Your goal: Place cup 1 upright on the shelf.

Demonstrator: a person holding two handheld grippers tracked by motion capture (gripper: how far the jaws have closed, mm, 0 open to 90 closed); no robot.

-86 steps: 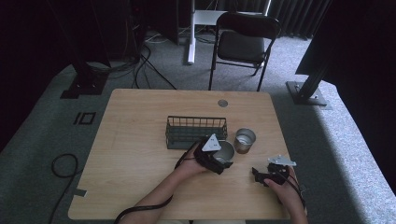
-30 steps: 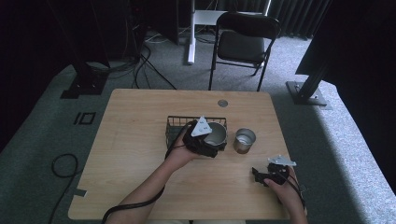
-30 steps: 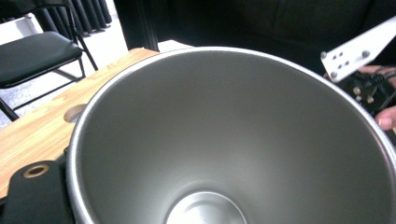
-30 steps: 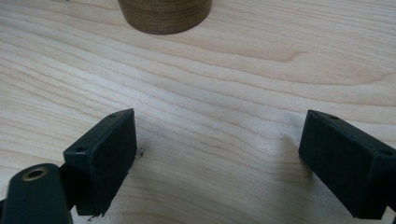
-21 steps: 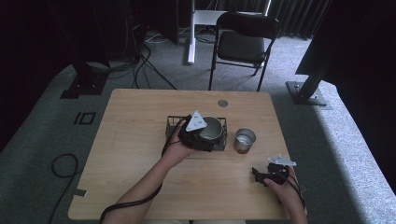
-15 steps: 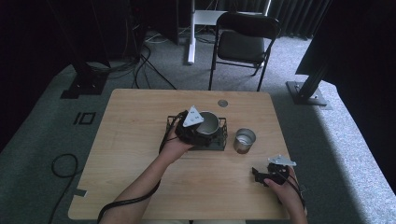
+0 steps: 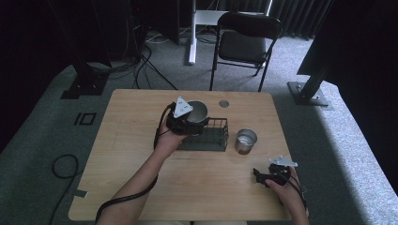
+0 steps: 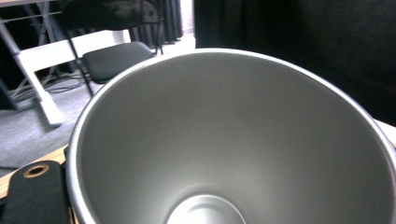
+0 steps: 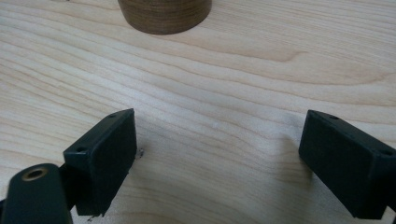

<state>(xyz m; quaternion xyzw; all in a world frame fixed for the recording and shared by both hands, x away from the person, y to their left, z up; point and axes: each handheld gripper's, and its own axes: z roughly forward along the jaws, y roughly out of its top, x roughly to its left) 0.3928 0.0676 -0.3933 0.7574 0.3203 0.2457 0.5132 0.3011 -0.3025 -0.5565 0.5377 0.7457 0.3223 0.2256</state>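
**Steel cup held above the wire basket**

Grey carpet surrounds a pale wooden table (image 7: pixel 141 187), with a black folding chair (image 7: pixel 244 42) beyond its far edge and dark stands and cables on the floor at the far left. Near the middle of the tabletop, slightly toward the far edge, stands a black wire basket (image 7: pixel 211 138), long and low. Just off its right end, apart from it, a second steel cup (image 7: pixel 246 140) stands upright on the wood. A small round grommet (image 7: pixel 224 103) sits in the tabletop close to the far edge.

In the high view the left gripper (image 7: pixel 185 119) is over the basket's left, far corner, with its grey three-cornered plate on top. Its jaws are closed on the rim of a steel cup (image 7: pixel 197 111), which it holds mouth up and tilted above the basket's far side. The left gripper view looks straight into that cup (image 8: pixel 233 140): a smooth, bare metal inside with the round bottom at the lower edge.

The right gripper (image 7: pixel 266 176) lies low near the table's right, near corner, well apart from the basket. Its jaws stand wide apart with nothing between them; the right gripper view shows bare wood grain between the two black pads (image 9: pixel 105 154).
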